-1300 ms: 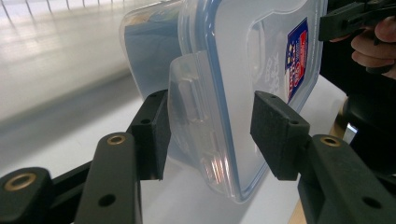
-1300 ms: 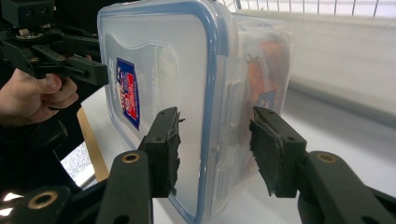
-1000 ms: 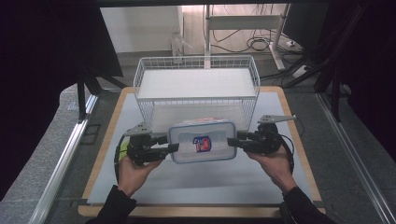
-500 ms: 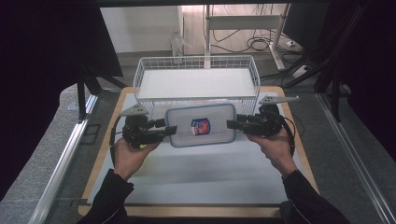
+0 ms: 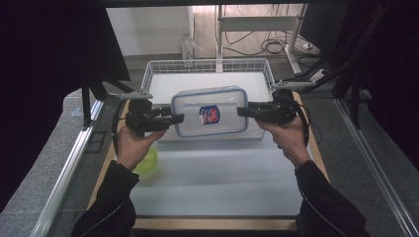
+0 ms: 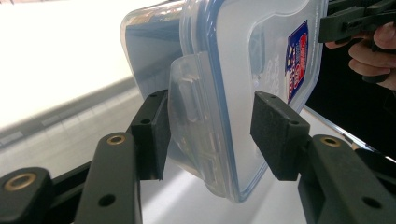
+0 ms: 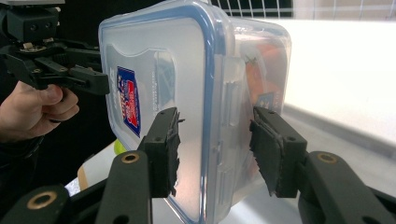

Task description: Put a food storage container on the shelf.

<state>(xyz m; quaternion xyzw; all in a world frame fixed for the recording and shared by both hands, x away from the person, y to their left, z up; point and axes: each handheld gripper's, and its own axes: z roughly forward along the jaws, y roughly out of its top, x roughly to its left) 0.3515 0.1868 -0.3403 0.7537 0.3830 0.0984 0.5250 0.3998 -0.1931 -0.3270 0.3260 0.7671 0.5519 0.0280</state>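
Left gripper [image 5: 174,119] jaws clamp one end latch of the container [image 5: 210,111], right gripper [image 5: 243,111] jaws the other; it's airborne over the basket [image 5: 207,66] front rim. Slip risk (smooth plastic, latch flex). Count: one container, one basket, one green lid [image 5: 146,162] on the surface.

The clear container [image 5: 209,112] has a blue-rimmed lid with a red, white and blue label [image 5: 209,114] at its centre, both grippers are black, the wire basket [image 5: 157,67] at twelve o'clock is white, and the bowl [image 5: 147,162] at eight o'clock is yellow-green.
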